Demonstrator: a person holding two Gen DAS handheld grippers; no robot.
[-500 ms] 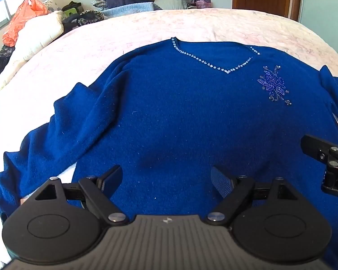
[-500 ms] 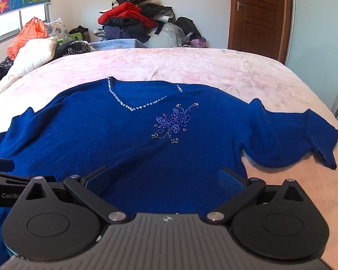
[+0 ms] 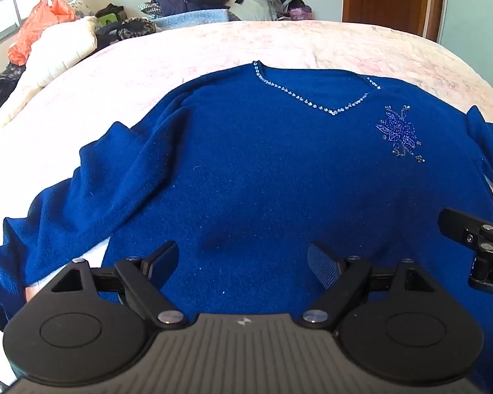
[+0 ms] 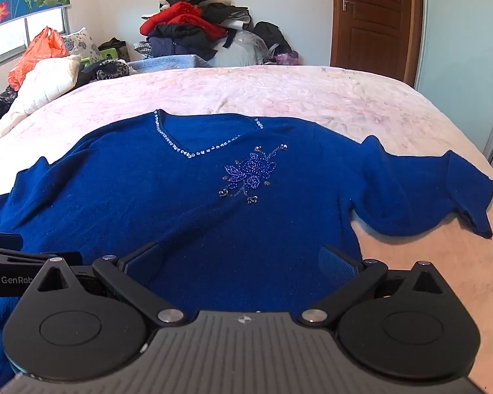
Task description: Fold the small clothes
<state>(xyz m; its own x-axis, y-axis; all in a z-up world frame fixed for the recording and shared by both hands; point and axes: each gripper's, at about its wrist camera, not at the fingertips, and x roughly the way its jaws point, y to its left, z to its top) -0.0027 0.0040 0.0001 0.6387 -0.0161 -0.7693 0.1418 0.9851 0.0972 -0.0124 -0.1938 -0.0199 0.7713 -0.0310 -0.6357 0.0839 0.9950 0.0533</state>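
Note:
A deep blue sweater [image 3: 263, 170] [image 4: 187, 203] lies face up on the pink bedspread, beaded V neckline away from me, a beaded flower [image 4: 249, 174] on its chest. Its left sleeve [image 3: 69, 203] runs down toward the near left; its right sleeve [image 4: 420, 193] lies bunched out to the right. My left gripper [image 3: 243, 259] hovers open above the sweater's lower body, nothing between its fingers. My right gripper [image 4: 243, 259] stands open over the lower hem near the sweater's right side, also holding nothing. Each gripper shows at the edge of the other's view.
The pink bedspread [image 4: 279, 92] spreads wide behind and right of the sweater. A pile of clothes [image 4: 194, 32] sits at the bed's far end, white bedding [image 4: 46, 82] and an orange bag [image 4: 36, 55] at far left. A wooden door [image 4: 374, 16] stands at back right.
Both grippers have tilted up slightly, so the sweater sits lower in each view. The sweater has not moved.

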